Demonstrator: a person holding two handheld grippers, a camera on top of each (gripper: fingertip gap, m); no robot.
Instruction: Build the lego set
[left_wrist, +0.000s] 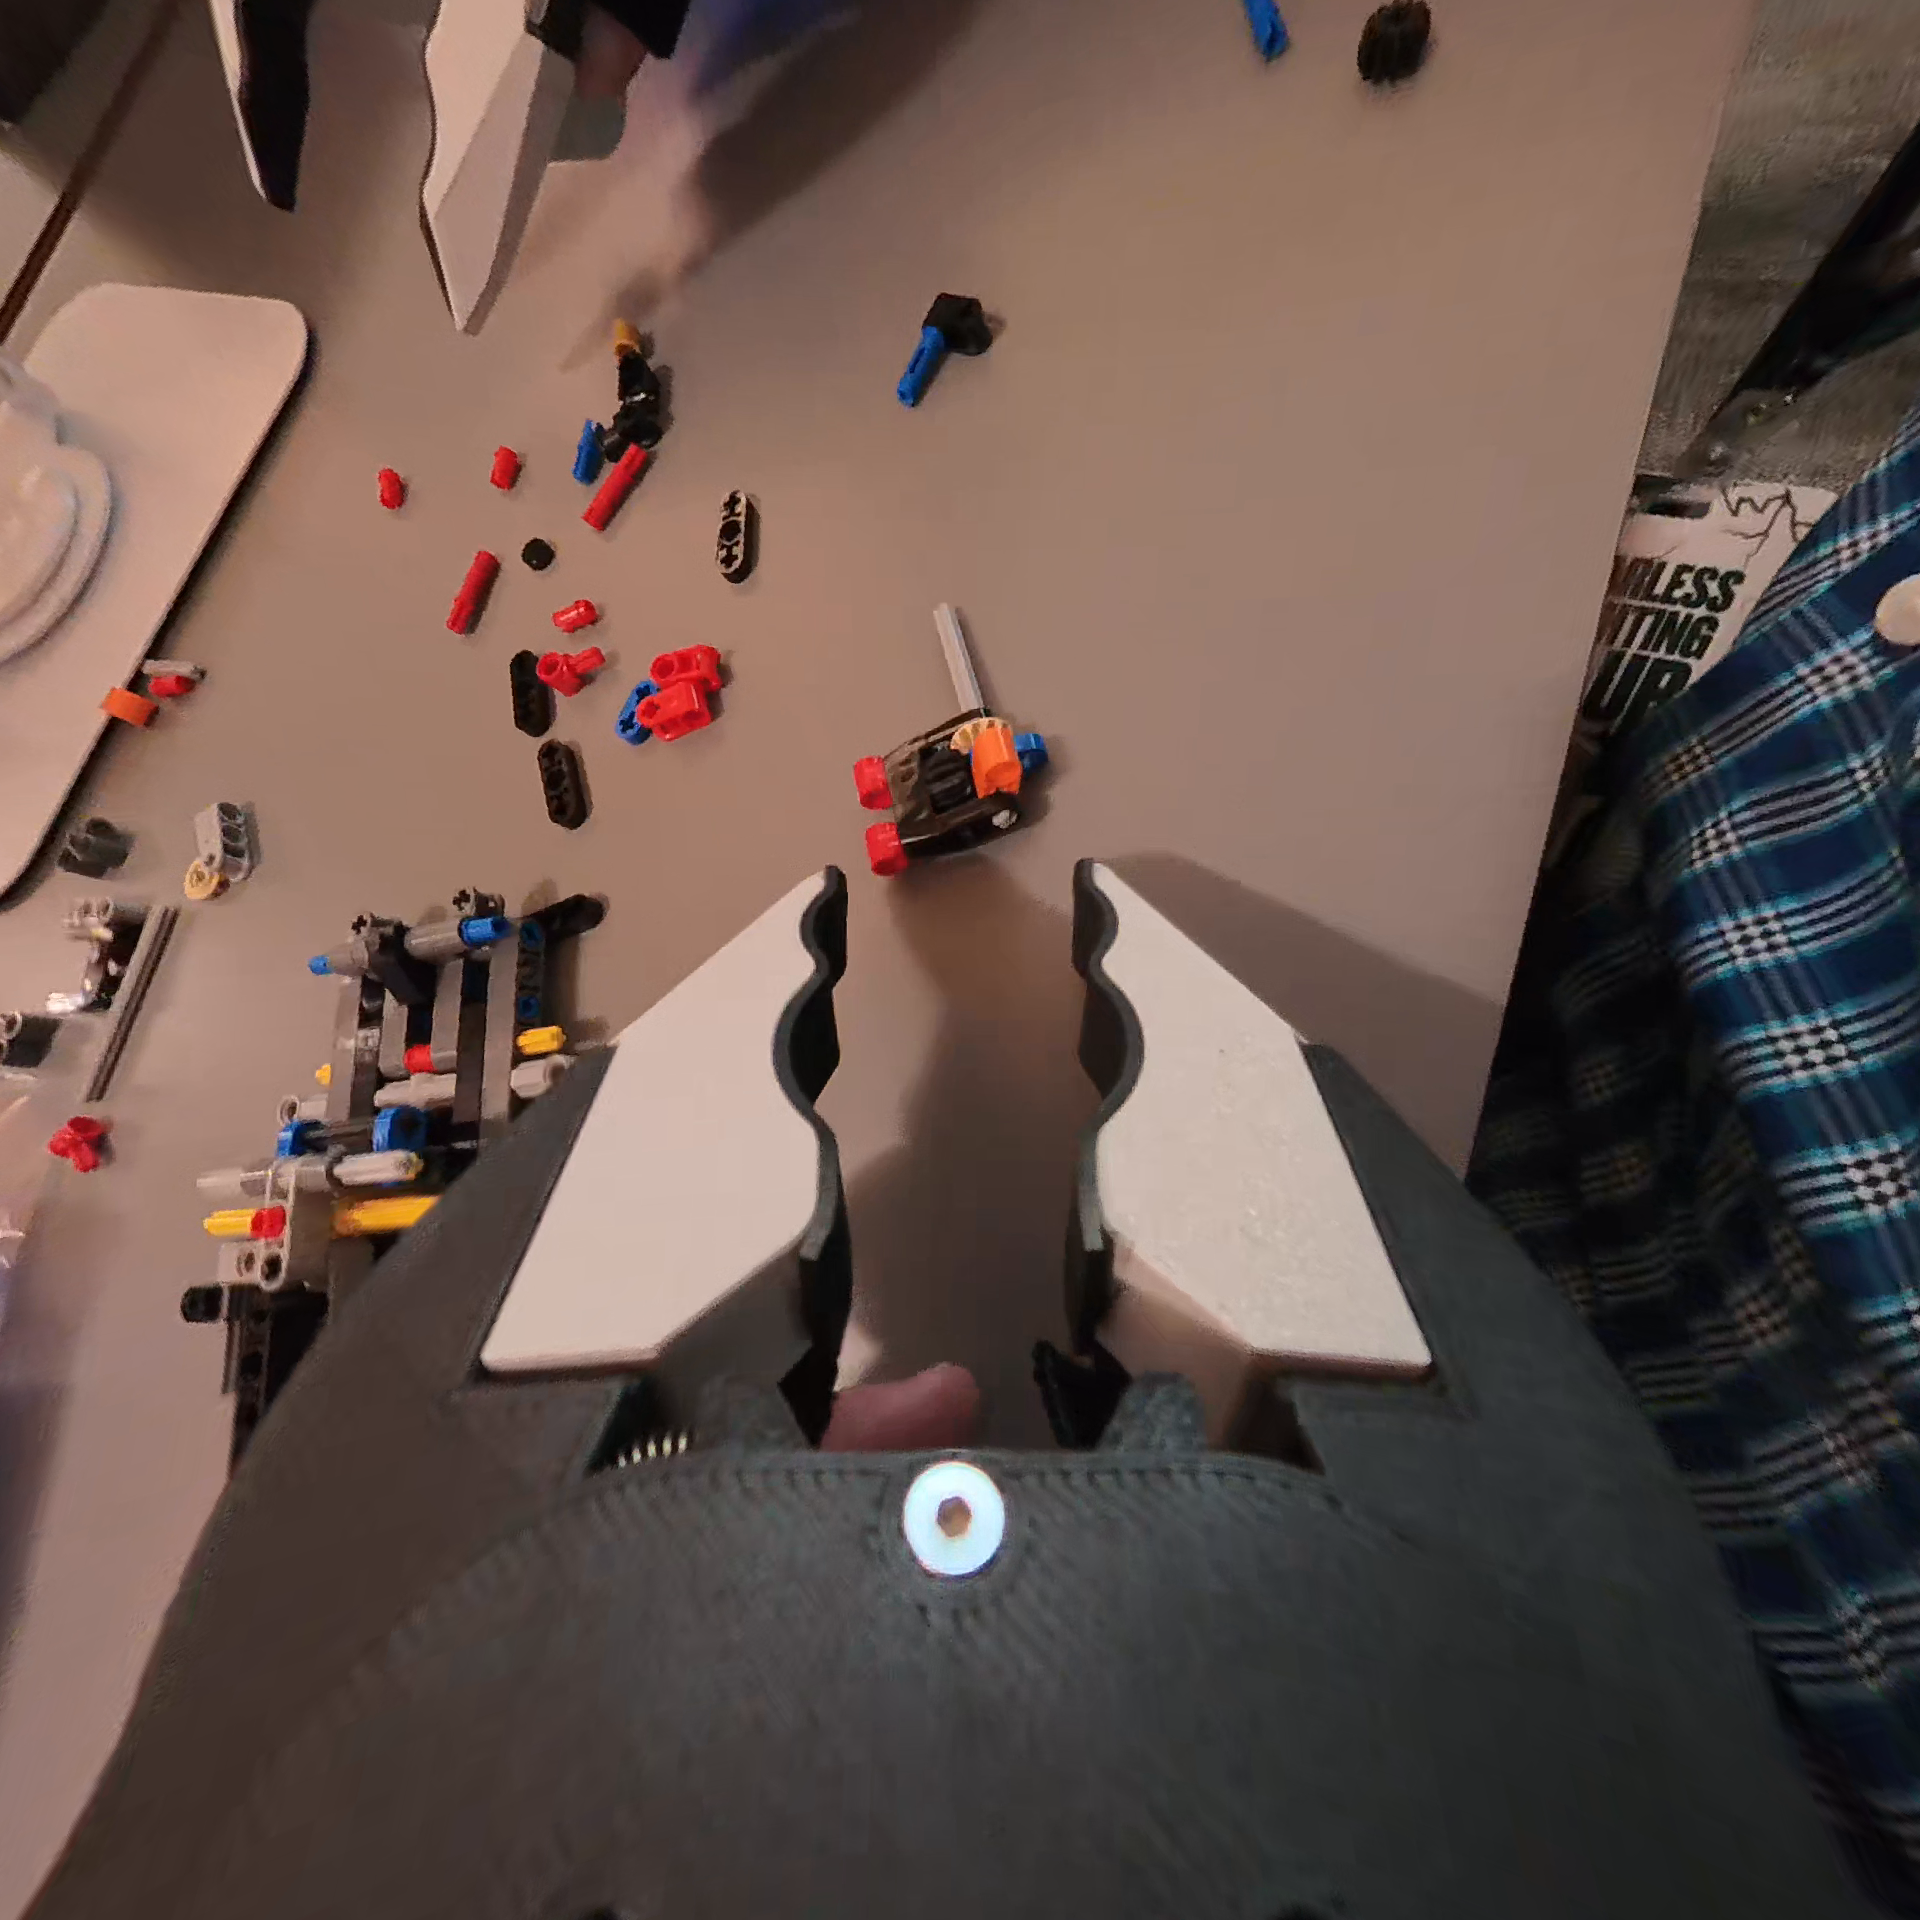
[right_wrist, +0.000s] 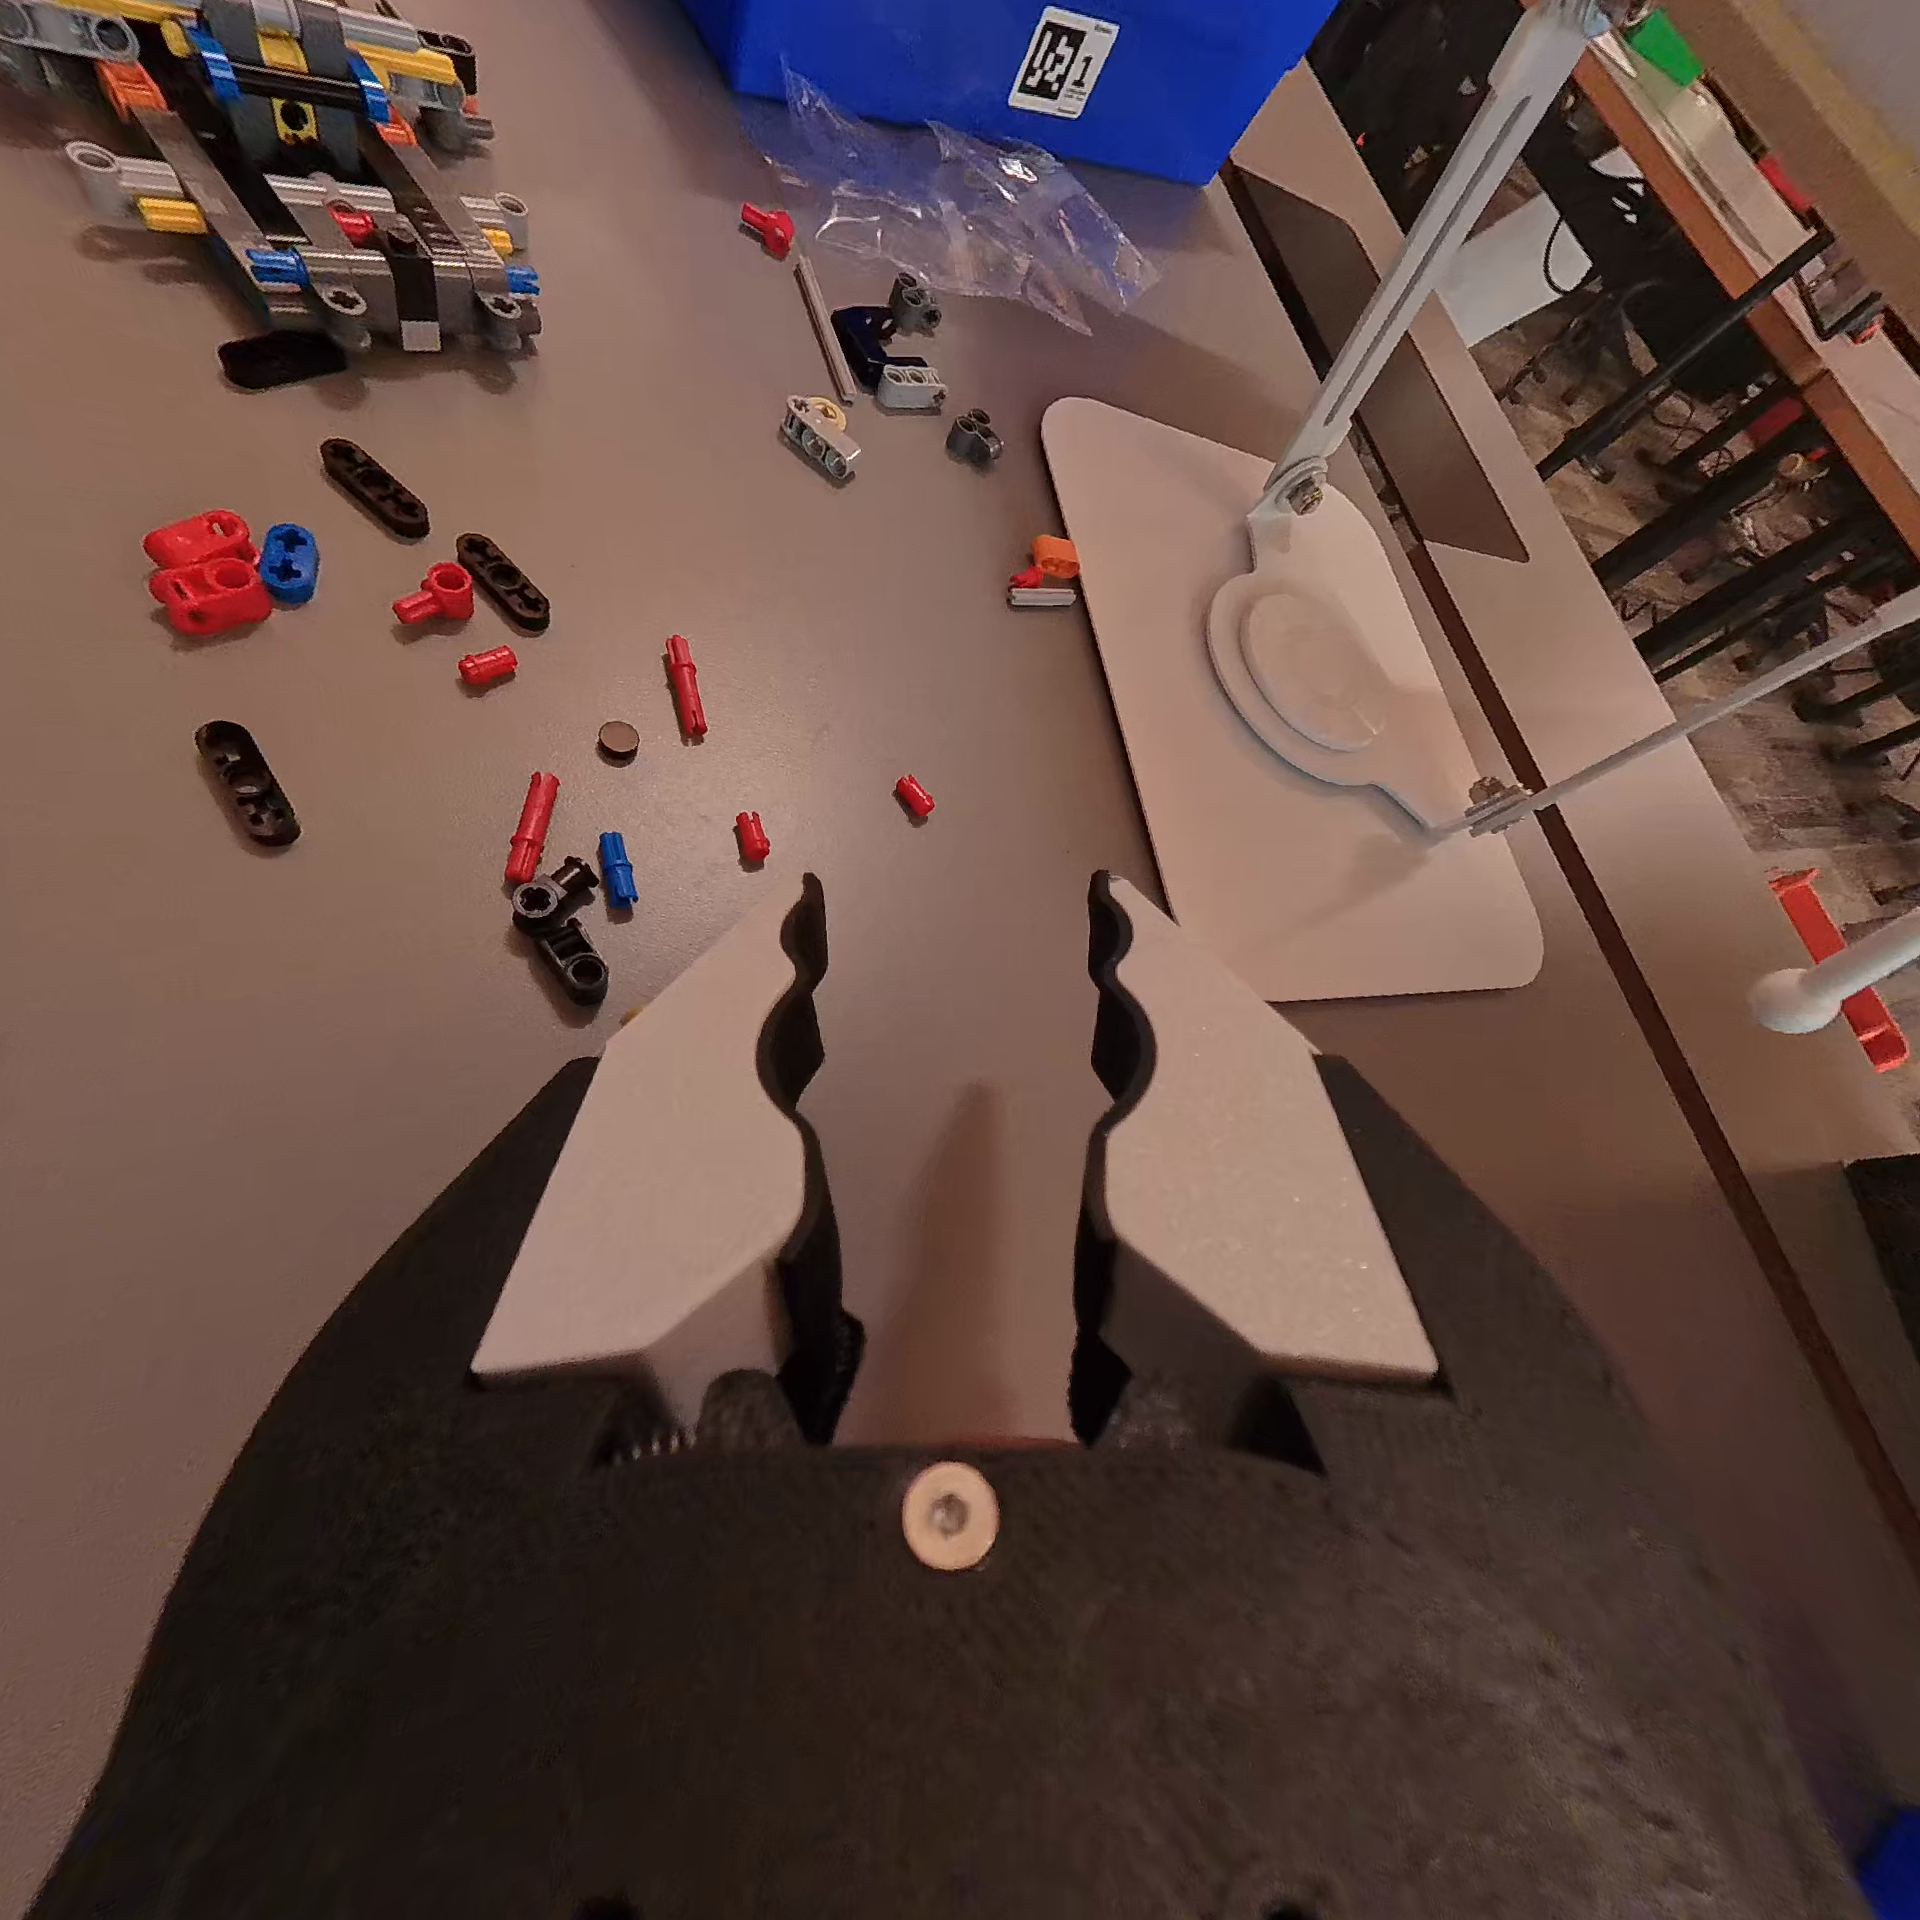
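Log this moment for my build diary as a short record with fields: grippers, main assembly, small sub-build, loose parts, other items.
left gripper: open, empty, above table
right gripper: open, empty
main assembly: grey, black, yellow and blue frame, on table
small sub-build: black with red, orange and blue parts, just ahead of left gripper
loose parts: red pins, black beams, scattered
other: blue bin, clear bag

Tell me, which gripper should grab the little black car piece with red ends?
The left gripper, probably. Its open fingers sit just short of the small black assembly. The right gripper is open over loose red pins, and its view doesn't show that piece.
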